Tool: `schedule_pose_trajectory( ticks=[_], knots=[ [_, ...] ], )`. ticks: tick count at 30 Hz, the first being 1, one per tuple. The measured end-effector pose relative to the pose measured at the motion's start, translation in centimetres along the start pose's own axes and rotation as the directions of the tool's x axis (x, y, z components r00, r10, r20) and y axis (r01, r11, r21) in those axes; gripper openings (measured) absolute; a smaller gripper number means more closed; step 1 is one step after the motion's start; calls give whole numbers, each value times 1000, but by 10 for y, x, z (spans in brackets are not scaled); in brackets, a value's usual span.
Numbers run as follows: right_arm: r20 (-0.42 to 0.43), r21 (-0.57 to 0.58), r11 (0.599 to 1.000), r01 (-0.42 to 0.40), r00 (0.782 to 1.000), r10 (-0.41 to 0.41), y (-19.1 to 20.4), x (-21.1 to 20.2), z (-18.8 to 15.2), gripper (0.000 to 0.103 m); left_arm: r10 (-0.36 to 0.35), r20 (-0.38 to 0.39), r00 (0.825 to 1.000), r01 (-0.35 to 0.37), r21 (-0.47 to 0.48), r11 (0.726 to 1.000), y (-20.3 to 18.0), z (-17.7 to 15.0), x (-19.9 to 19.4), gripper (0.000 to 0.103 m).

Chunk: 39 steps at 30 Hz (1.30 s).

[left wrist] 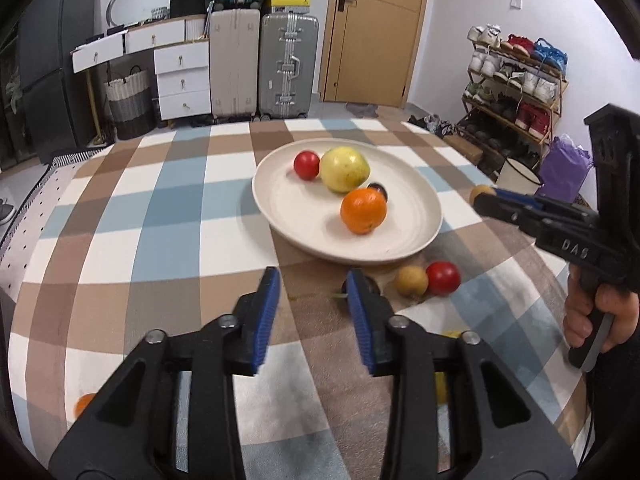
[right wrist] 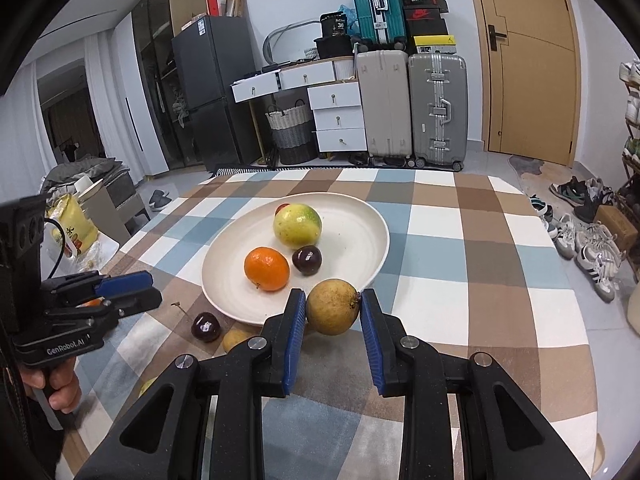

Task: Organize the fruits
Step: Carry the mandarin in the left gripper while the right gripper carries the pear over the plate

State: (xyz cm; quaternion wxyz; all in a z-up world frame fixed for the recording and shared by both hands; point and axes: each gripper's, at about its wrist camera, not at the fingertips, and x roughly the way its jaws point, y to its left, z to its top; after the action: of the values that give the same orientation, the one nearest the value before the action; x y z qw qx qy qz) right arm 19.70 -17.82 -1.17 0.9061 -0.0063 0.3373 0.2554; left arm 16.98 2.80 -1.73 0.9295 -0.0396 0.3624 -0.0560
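- Fruits are partly sorted: on the cream plate (right wrist: 376, 232) I count a yellow-green guava (right wrist: 297, 226), an orange (right wrist: 267, 268), a dark cherry (right wrist: 307, 260), and a red tomato (left wrist: 307, 165) behind the guava.
- My right gripper (right wrist: 333, 312) is clamped on a brownish-yellow round fruit (right wrist: 332, 307); both blue pads touch its sides, and it hangs just above the plate's near rim, so I judge this one is on its way in.
- My left gripper (left wrist: 312, 284) is wide open and empty, low over the checked tablecloth (left wrist: 168, 216) just short of the plate.
- Left on the cloth near the plate: a second dark cherry (right wrist: 205, 327) with a stem just beside it, a small tan fruit (left wrist: 411, 280), and a red fruit (left wrist: 443, 278) touching that one.
- An orange piece (left wrist: 83, 403) lies at the cloth's near left edge, and something yellow (left wrist: 441, 386) sits partly hidden under my left jaws; I cannot tell what it is.
- By my reckoning, roughly half is done; at least five pieces remain outside.
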Motion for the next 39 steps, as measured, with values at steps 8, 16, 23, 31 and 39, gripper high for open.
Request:
schedule_pose_trajectory(
  ticks=[8,16,23,31,39],
  knots=[
    [0,15,1000,4,1000,-4,-8,-2,-4,28,56,-9,998,-56,-14,998,4,-7,-3,60],
    [-3,-2,1000,-17,1000,17,-2,-1,-4,28,201,55,978,-200,-24,979,11,-28,-66,84],
    [6,-11,1000,-22,1000,22,2,-3,-4,28,376,31,926,-371,-93,924,47,-65,-114,86],
    [5,-12,1000,-22,1000,22,2,-3,-4,28,511,-24,859,-504,-218,836,94,-116,-161,86],
    [3,-12,1000,-21,1000,21,2,-5,-3,28,494,-115,862,-506,-263,822,125,-140,-148,87]
  ],
)
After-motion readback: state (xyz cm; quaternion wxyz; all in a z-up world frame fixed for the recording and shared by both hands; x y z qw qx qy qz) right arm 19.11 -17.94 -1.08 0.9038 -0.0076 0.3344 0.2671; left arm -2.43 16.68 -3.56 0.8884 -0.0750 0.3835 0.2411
